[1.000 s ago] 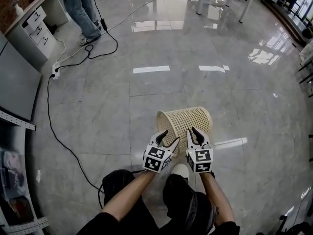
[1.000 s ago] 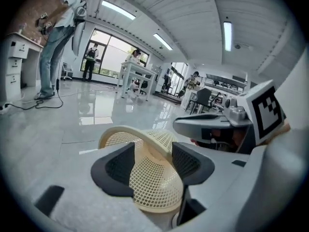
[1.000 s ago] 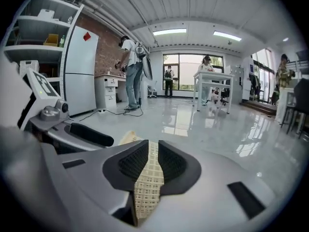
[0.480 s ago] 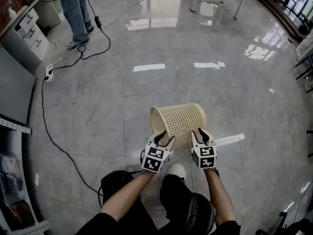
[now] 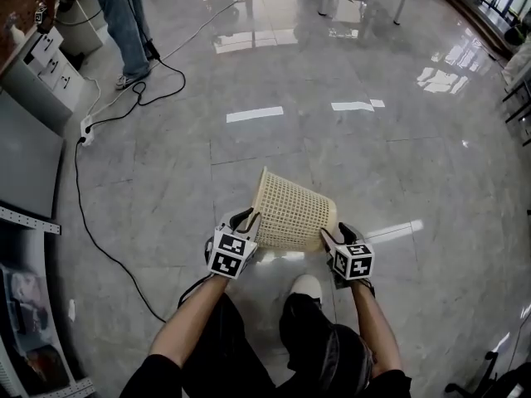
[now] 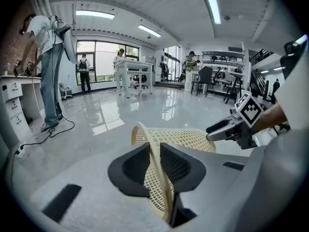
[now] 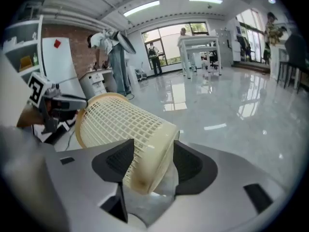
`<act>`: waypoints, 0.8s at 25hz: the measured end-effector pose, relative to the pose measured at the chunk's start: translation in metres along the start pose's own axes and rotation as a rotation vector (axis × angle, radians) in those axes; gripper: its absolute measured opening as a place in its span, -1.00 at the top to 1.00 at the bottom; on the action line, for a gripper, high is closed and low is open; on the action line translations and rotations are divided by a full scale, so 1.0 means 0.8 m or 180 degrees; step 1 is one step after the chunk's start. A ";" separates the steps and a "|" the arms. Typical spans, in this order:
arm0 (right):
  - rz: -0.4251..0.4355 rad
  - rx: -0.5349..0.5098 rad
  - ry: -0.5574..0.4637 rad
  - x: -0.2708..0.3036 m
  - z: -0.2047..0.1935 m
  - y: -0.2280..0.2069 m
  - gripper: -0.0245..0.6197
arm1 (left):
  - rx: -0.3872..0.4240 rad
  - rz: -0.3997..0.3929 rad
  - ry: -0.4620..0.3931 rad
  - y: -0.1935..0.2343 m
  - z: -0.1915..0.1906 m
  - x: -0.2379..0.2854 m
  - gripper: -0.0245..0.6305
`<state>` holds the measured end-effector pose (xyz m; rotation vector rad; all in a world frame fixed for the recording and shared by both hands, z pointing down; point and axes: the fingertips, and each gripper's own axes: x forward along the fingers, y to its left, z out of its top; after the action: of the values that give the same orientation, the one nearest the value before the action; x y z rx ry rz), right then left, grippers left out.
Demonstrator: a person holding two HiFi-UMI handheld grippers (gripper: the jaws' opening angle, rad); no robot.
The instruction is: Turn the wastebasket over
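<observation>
**Wastebasket.** The wastebasket (image 5: 292,212) is a cream plastic lattice bin. It lies tilted on its side between the two grippers, over the polished grey floor (image 5: 398,164). Its open rim points toward the left gripper and its closed base toward the right gripper.

**Left gripper.** The jaws of the left gripper (image 5: 249,219) are closing. In the left gripper view the near part of the rim passes straight between the two dark pads. Both pads lie against the lattice and no gap shows on either side. The body of the wastebasket runs away from these jaws toward the right gripper.

**Right gripper.** The jaws of the right gripper (image 5: 334,234) are opening and stand wide apart. The base end of the wastebasket sits between them, with one jaw on each side. No firm press on it can be made out. A brownish mark shows on the base edge nearest the gripper body.

**Surroundings.**
- A white shoe (image 5: 307,287) rests on the floor just behind the grippers, nearer the right one.
- A black cable (image 5: 99,230) runs well off to the left gripper's outer side and up to a power strip (image 5: 85,125).
- A standing person (image 5: 124,23) in jeans is far beyond the left gripper, next to a cabinet with drawers (image 5: 46,56).
</observation>
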<state>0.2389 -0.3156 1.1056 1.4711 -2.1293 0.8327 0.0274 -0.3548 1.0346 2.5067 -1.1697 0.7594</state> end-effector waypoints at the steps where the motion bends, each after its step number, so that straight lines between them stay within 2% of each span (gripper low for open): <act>1: 0.0079 0.0191 -0.0004 0.003 -0.005 0.002 0.18 | 0.0000 0.0018 0.0006 0.003 -0.002 -0.002 0.70; 4: 0.0342 0.0825 -0.0021 0.006 -0.016 0.005 0.17 | 0.0021 0.0018 0.0023 0.005 -0.004 -0.005 0.71; 7: 0.0649 0.1090 -0.0011 0.004 -0.025 0.017 0.17 | 0.0075 0.0037 0.0041 0.002 -0.004 -0.007 0.72; 10: 0.0657 0.1050 -0.0053 0.004 -0.028 0.017 0.17 | 0.0104 0.0055 0.0029 0.001 -0.006 -0.006 0.73; 14: 0.0495 0.0851 -0.0076 0.001 -0.019 0.012 0.17 | 0.0118 0.0095 -0.0013 -0.001 -0.006 -0.004 0.73; 20: 0.0137 0.0605 -0.0429 -0.040 0.035 -0.025 0.17 | -0.0133 -0.0021 -0.0155 -0.022 0.013 0.013 0.73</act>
<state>0.2690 -0.3176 1.0694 1.6225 -2.2386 1.0018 0.0500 -0.3543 1.0315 2.5068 -1.1802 0.6688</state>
